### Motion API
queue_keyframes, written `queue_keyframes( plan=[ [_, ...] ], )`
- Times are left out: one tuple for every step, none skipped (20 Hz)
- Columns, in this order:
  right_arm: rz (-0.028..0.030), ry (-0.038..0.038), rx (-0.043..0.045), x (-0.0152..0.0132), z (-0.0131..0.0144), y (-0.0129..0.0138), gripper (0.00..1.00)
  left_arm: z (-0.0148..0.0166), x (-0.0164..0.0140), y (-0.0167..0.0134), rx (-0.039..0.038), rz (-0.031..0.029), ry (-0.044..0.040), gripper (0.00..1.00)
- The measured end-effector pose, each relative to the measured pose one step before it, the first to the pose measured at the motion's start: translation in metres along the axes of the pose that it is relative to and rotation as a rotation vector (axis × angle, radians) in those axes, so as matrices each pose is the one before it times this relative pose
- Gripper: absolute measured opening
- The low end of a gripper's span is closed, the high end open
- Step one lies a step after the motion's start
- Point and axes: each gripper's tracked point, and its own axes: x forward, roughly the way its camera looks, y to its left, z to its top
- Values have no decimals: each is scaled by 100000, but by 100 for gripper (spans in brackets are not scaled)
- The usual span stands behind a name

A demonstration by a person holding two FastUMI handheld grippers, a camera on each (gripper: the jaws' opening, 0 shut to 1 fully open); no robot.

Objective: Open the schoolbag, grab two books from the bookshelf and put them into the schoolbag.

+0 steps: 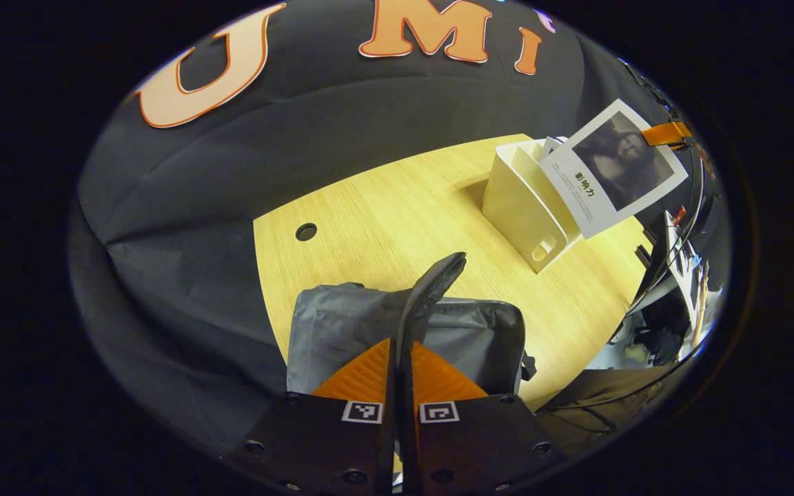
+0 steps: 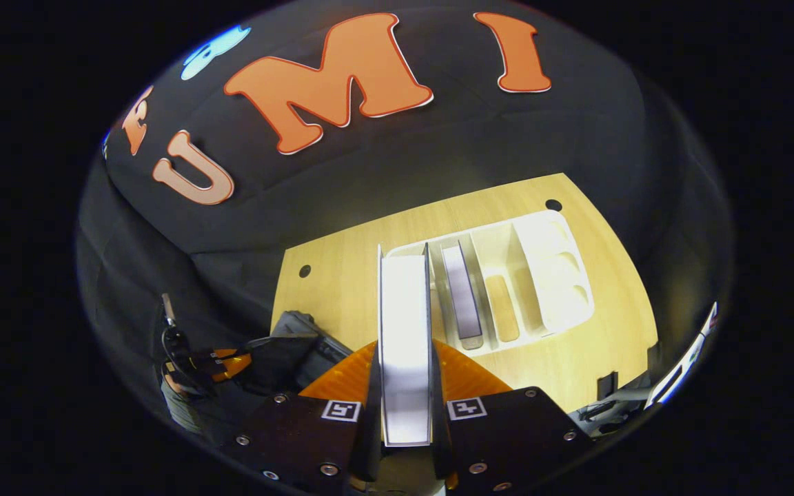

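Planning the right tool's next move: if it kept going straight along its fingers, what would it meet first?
The right tool, shut on a book, points down toward the white bookshelf; the book's far edge would probably meet its near compartment first. Depth is unclear.

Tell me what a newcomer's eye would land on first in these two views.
Most striking is the white-covered book clamped edge-on in the right gripper, lifted above the white bookshelf, where another book stands in a slot. In the left gripper view, the left gripper pinches the dark handle strap of the grey schoolbag on the wooden table.
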Motion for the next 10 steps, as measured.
queue_keyframes(
  plan=[
    [1853, 42, 830, -61, -545, 465, 31, 38, -64, 4, -46, 567, -431, 5],
    [1124, 829, 438, -16, -631, 299, 31, 87, -37, 4, 68, 457, -273, 5],
    [897, 707, -587, -64, -650, 336, 31, -203, -26, -6, -51, 305, -306, 5],
    [647, 321, -535, 44, -445, 360, 31, -46, -77, -21, -2, 128, -92, 5],
    [1106, -107, -679, 67, -339, 495, 31, 70, -34, -109, -83, 12, -330, 6],
    [1147, -129, 93, 68, -239, 427, 31, 1, 23, -57, -141, 189, -271, 5],
    [1879, -292, -378, 52, -291, 620, 30, -107, -78, 40, -435, 203, -291, 5],
    [1765, -214, -117, 100, -256, 559, 30, 6, 16, -63, -253, 234, -280, 6],
    [1444, 150, -27, 31, -354, 423, 30, -4, -184, 69, -228, 257, -190, 6],
    [1260, 190, 385, 259, -354, 341, 30, 11, -97, -9, -49, 616, -769, 6]
  ],
)
